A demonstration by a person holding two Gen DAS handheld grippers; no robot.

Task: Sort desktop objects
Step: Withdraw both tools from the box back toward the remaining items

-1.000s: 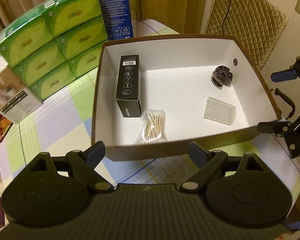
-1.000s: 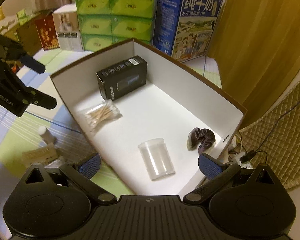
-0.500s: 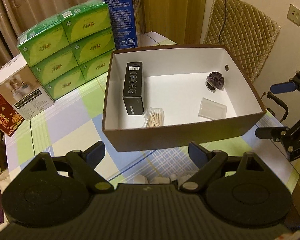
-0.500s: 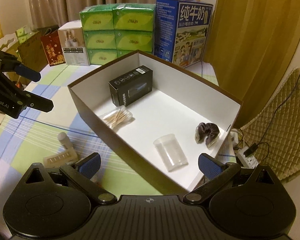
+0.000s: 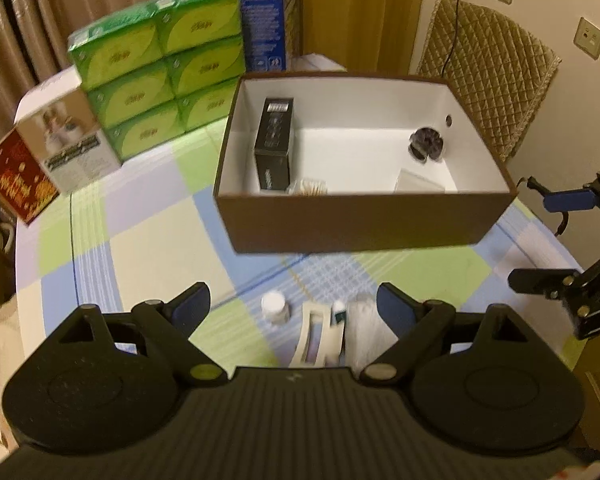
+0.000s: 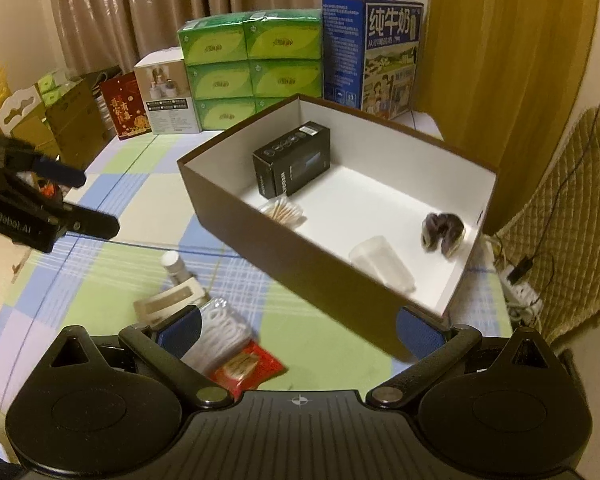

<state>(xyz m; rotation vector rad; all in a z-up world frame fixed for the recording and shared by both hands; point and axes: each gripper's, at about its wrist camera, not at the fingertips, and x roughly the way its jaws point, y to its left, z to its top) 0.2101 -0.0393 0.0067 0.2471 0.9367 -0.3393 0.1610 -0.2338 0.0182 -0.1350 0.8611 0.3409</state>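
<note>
A brown box with a white inside stands on the checked tablecloth. It holds a black carton, a bag of cotton swabs, a clear plastic cup and a dark scrunchie. In front of the box lie a small white bottle, a beige card pack, a bag of white floss picks and a red packet. My left gripper is open above these loose items. My right gripper is open by the box's near corner.
Green tissue packs, a blue milk carton, a white product box and a red box stand behind the brown box. A quilted chair back is to the right. A power strip with cables lies past the table edge.
Both grippers have drawn back from the box and risen. The loose items in front of the box have come into view. Both stay open.
</note>
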